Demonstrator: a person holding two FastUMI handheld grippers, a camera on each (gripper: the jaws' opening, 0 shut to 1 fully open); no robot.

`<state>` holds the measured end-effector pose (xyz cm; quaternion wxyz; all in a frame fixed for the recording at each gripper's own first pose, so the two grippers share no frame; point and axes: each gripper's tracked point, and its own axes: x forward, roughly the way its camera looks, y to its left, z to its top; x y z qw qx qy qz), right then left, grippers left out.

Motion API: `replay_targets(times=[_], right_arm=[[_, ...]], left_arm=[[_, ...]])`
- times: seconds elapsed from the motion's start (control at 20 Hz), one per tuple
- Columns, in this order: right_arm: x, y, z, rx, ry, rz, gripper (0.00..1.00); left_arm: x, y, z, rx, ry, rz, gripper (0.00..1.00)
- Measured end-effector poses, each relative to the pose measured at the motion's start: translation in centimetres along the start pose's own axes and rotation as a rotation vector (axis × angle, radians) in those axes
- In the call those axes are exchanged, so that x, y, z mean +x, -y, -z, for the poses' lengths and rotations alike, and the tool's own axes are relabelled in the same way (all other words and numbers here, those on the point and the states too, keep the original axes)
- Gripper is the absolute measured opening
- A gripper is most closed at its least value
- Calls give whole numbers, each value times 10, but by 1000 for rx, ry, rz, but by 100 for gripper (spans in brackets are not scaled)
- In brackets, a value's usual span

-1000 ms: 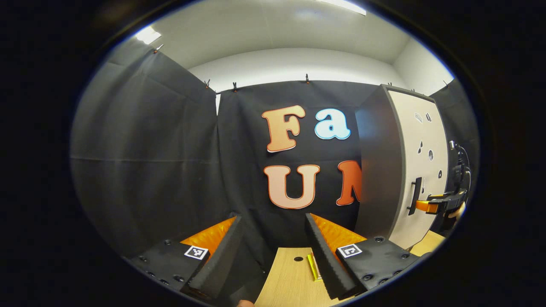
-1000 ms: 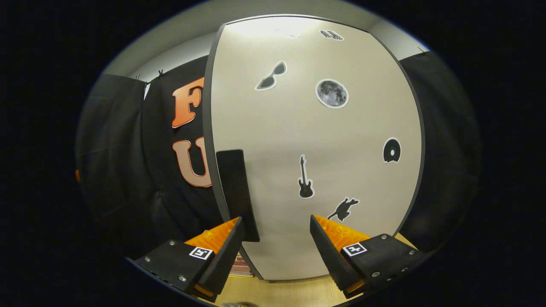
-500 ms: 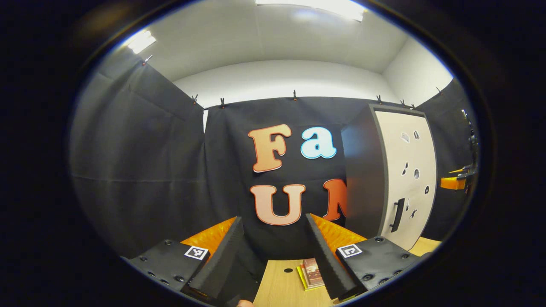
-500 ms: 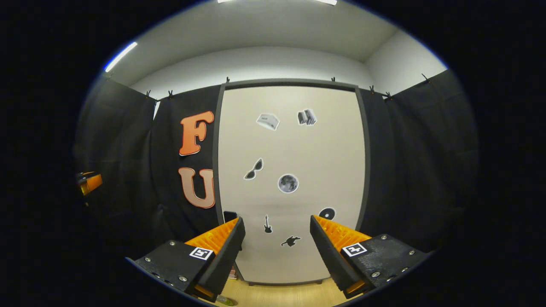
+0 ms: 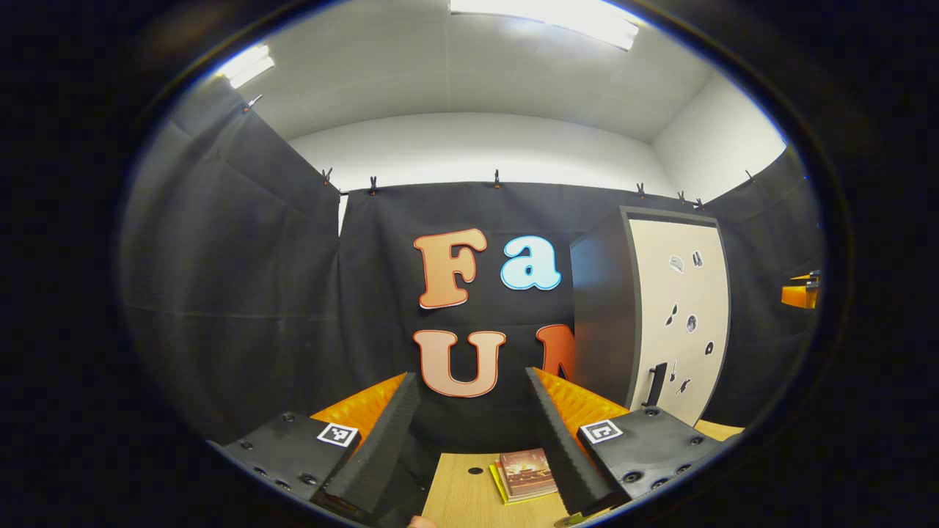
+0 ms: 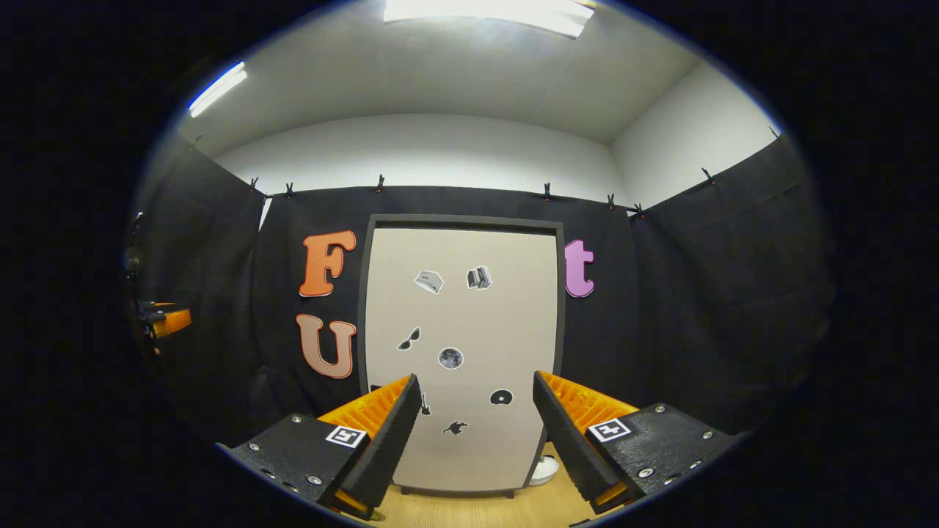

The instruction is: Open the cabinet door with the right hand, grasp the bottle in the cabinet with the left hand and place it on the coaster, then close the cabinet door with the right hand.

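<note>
The tall cabinet [image 6: 462, 352] stands against the back wall with its pale, sticker-covered door shut. Its dark handle [image 5: 655, 384] runs down the door's left edge. My right gripper [image 6: 477, 433] is open, well back from the door and facing it, with nothing between its fingers. My left gripper [image 5: 469, 440] is also open and holds nothing; it points at the wall left of the cabinet [image 5: 675, 315]. The other gripper [image 5: 799, 293] appears at the far right edge of the left gripper view. With the door shut, the cabinet's inside is hidden.
A small stack of books [image 5: 524, 473] lies on the wooden table [image 5: 462, 499] near the cabinet's left side. A small white object [image 6: 544, 469] sits on the table by the cabinet's right foot. Black cloth walls surround the booth.
Both grippers have drawn back from the cabinet, so it looks smaller and farther off. The right gripper, near the handle a second ago, now stands far from it. Both stayed open.
</note>
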<state>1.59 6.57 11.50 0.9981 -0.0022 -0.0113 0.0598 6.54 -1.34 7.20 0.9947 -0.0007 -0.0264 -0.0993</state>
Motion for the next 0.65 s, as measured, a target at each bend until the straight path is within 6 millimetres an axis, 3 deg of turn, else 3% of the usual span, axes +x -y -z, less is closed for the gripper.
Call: replay_targets(times=[0.65], right_arm=[[-31,-2,-4,14,20,27,95]], left_arm=[[-14,8,-19,31,38,48,94]])
